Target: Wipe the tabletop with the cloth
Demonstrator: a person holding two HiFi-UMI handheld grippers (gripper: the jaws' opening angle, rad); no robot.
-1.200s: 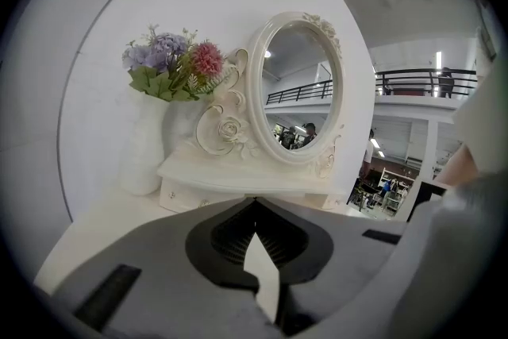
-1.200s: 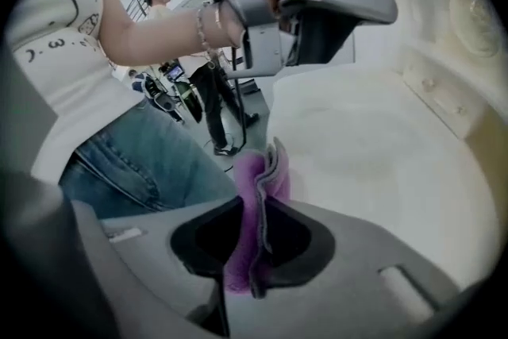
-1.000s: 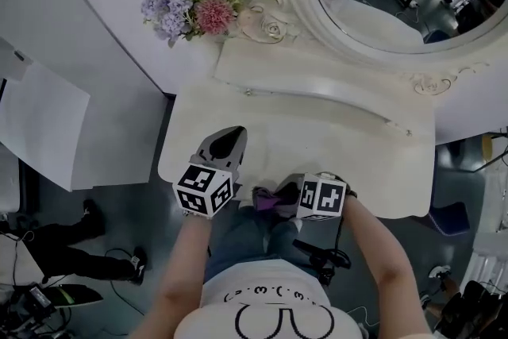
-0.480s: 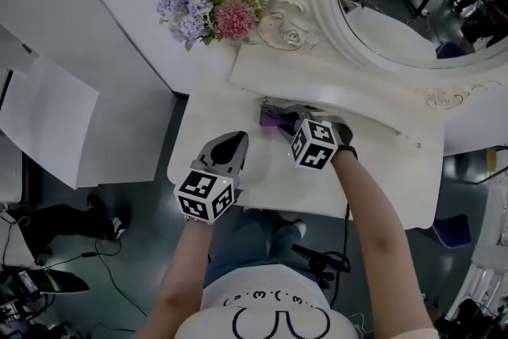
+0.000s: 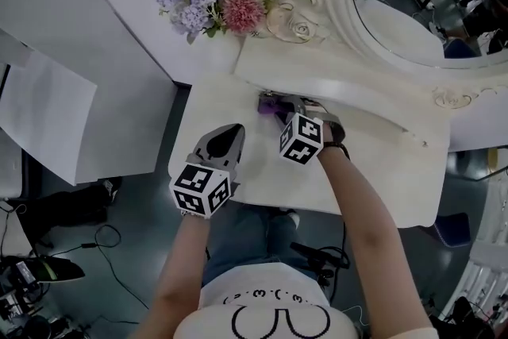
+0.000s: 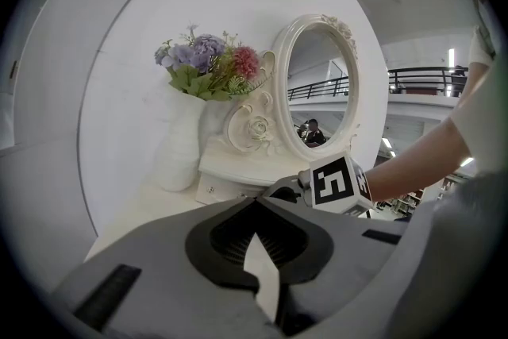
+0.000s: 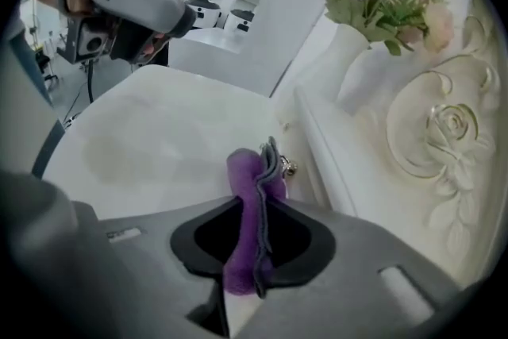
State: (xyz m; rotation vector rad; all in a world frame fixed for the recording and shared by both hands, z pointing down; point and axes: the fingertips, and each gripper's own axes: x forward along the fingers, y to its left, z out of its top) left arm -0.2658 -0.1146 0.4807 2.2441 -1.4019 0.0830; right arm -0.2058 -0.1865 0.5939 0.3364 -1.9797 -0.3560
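Two grippers we hold, right gripper [image 7: 252,206] fingers pinching purple cloth [image 7: 242,171] on white worktop [image 5: 397,171], left gripper [image 6: 255,202] fingers pressed together.

Right gripper [image 5: 286,109] holds cloth [image 5: 268,103] — on tabletop [image 5: 373,171].

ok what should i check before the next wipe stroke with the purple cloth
1. Purple cloth clamped in right gripper: ok.
2. Cloth pressed flat on white tabletop: cannot tell.
3. Left gripper out of the way: ok, shut and empty, near the front edge.
4. Small metal drawer knob clear of the cloth: not ok, right beside it.
5. White vase of flowers clear of the cloth: ok, stands apart from it.
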